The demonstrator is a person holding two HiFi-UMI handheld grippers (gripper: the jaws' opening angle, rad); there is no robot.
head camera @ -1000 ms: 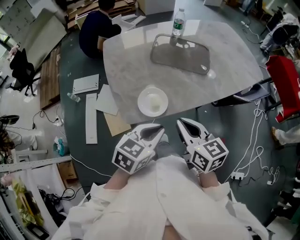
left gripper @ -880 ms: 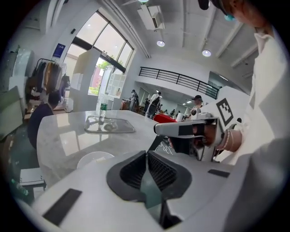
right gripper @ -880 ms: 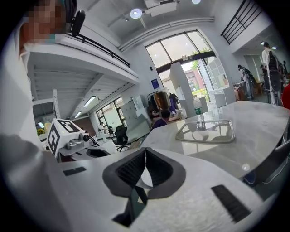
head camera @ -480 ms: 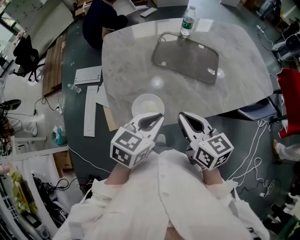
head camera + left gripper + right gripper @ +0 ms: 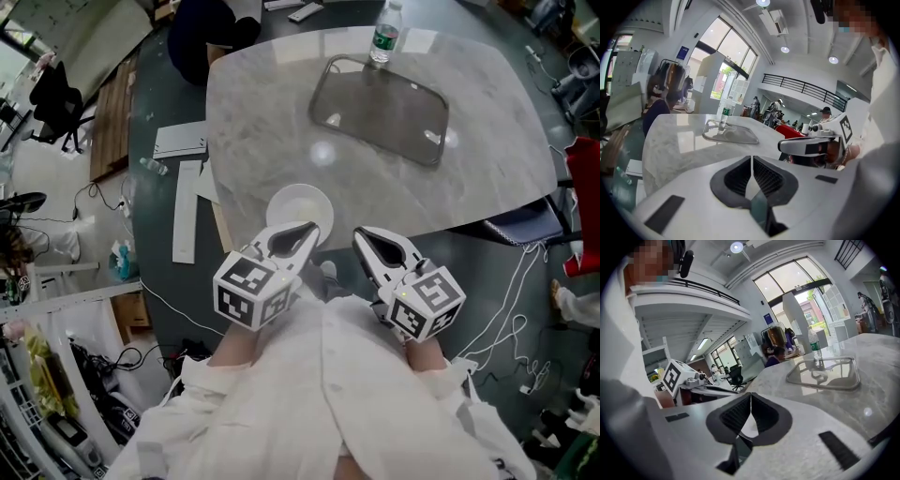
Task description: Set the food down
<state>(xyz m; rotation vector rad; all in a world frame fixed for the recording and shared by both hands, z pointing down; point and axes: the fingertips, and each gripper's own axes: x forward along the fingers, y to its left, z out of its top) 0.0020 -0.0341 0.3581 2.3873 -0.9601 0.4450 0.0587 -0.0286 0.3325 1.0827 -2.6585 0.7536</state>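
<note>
Table (image 5: pixel 253 112) — polished, glossy marble look; tray (image 5: pixel 380 111), upper centre, smoky clear plastic; bowl (image 5: pixel 298 208) smooth white; sleeves (image 5: pixel 309 394) — matt cloth.

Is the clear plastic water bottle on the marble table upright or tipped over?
Upright: the clear plastic water bottle stands cap-up at the far edge of the grey tray.
</note>
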